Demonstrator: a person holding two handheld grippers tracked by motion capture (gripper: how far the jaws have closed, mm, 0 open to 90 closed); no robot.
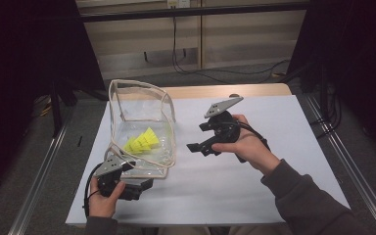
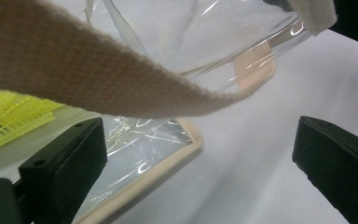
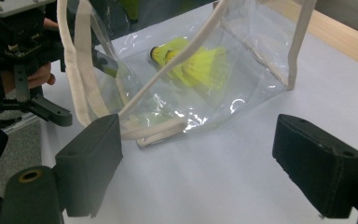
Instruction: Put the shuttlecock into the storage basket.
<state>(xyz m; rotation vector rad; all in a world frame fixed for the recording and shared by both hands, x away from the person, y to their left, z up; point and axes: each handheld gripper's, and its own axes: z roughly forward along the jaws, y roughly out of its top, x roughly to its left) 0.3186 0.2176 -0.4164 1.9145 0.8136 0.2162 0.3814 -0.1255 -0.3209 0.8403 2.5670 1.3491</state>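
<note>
High view: white table sheet (image 1: 254,181), dark room, clear bag (image 1: 142,129); both claws (image 1: 127,188) (image 1: 203,139) released.

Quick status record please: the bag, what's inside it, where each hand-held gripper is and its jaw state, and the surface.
bag: clear plastic bag with cream fabric trim and straps, standing open on the table, left of centre
contents: yellow shuttlecocks lying on the bag's floor
left hand-held gripper: at the bag's near corner, jaws open, one jaw beside the bag's trimmed edge, nothing clamped
right hand-held gripper: to the right of the bag, jaws open and empty, pointing toward the bag
surface: white sheet over a wooden table
</note>
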